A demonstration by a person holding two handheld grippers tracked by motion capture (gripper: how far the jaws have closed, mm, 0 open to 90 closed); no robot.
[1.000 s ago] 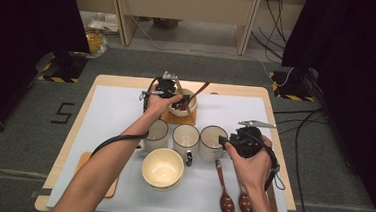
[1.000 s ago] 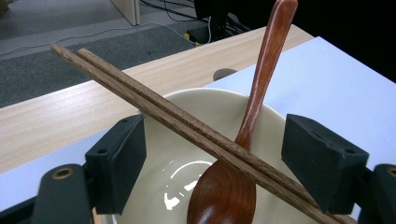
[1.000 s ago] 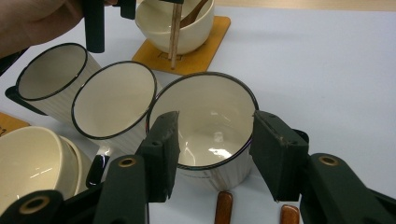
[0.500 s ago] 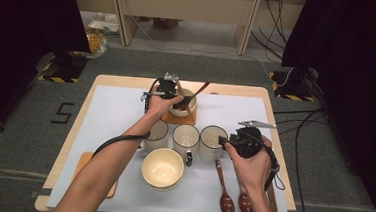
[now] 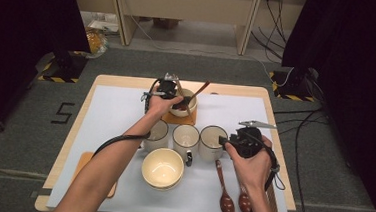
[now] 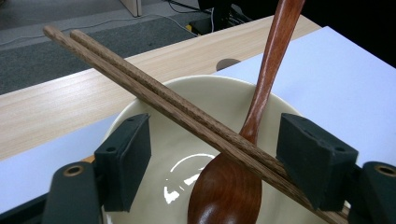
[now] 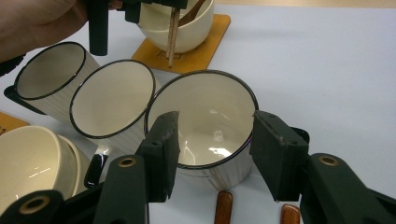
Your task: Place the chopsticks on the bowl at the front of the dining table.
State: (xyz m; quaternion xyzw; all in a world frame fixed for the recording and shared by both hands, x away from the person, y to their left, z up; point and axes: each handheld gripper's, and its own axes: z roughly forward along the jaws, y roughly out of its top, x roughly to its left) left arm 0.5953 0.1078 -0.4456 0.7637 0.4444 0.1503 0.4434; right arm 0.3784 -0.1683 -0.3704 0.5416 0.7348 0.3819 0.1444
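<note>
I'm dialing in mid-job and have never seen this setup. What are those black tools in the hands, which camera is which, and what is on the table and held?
A person works at a table, holding a hand-held clamp with two black jaws in each hand. One picture looks down from above; the other two come from cameras riding on the clamps.

The left gripper is over a cream bowl on an orange coaster. Its jaws have just been closing, with a pair of chopsticks between them against one pad, not pinched. A wooden spoon stands in that bowl.

The right gripper is open, holding nothing, in front of the right mug of three mugs. Nearer the person are a second bowl and two spoons.
</note>
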